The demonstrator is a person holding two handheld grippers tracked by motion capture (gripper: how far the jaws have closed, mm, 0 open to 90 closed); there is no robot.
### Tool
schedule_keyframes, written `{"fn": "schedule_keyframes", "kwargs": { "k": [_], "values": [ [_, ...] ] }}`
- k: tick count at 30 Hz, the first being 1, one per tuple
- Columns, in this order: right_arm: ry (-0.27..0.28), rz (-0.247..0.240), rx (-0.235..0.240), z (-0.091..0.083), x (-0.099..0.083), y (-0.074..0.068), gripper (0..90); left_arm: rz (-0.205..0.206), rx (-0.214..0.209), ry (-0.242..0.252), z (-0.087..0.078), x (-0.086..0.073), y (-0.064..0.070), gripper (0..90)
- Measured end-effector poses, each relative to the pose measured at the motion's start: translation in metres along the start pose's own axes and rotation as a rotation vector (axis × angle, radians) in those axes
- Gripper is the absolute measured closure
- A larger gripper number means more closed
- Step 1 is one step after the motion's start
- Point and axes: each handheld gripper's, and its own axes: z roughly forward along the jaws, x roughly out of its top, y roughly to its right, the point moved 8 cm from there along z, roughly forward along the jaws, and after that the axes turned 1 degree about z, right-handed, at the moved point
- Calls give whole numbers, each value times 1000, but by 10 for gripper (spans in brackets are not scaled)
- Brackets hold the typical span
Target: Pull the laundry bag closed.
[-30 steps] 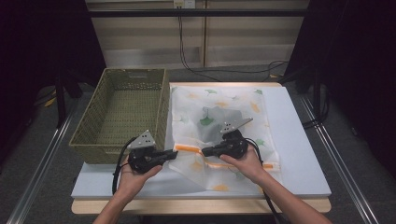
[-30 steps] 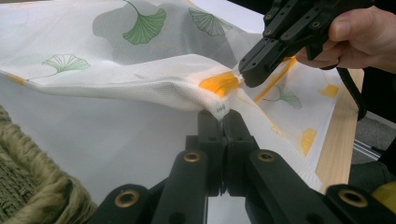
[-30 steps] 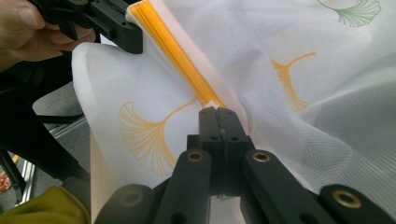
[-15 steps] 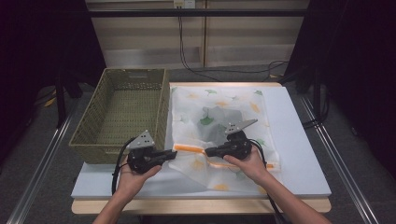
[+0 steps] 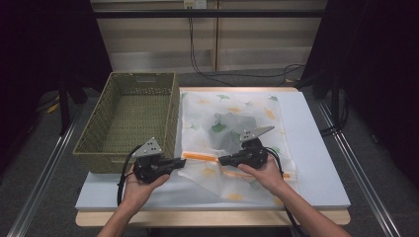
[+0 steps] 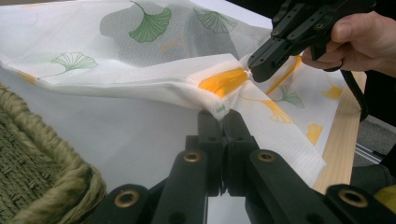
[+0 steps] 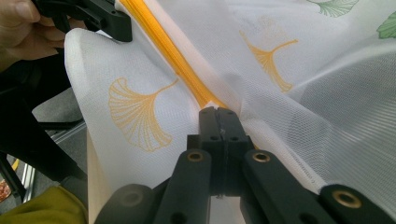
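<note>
A white mesh bag (image 5: 232, 111) printed with ginkgo leaves lies on the white board, with a dark grey item (image 5: 232, 133) showing through it. Its orange zipper edge (image 5: 200, 157) is lifted between my two grippers. My left gripper (image 5: 182, 160) is shut on the bag's near left corner (image 6: 219, 105), just beside the orange zipper end (image 6: 224, 80). My right gripper (image 5: 221, 159) is shut on the zipper edge (image 7: 205, 100) a short way to the right. The right gripper (image 6: 261, 70) faces the left one across the zipper (image 7: 163, 42).
A woven olive basket (image 5: 170, 123) stands empty on the left, its corner (image 6: 42, 158) close to my left gripper. The white board (image 5: 316, 163) has bare room to the right of the bag. The table's wooden front edge (image 5: 212, 217) is near my hands.
The right gripper has shifted a little to the right, and the orange zipper stretch between the grippers looks slightly longer. The left gripper has hardly moved.
</note>
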Motion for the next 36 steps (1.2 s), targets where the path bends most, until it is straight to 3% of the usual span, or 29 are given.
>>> {"fn": "schedule_keyframes", "kwargs": {
  "k": [36],
  "values": [
    [1,8,-26,-11,-1,1,900,-11,-4,4,-3,2,-1,881]
  ]
}}
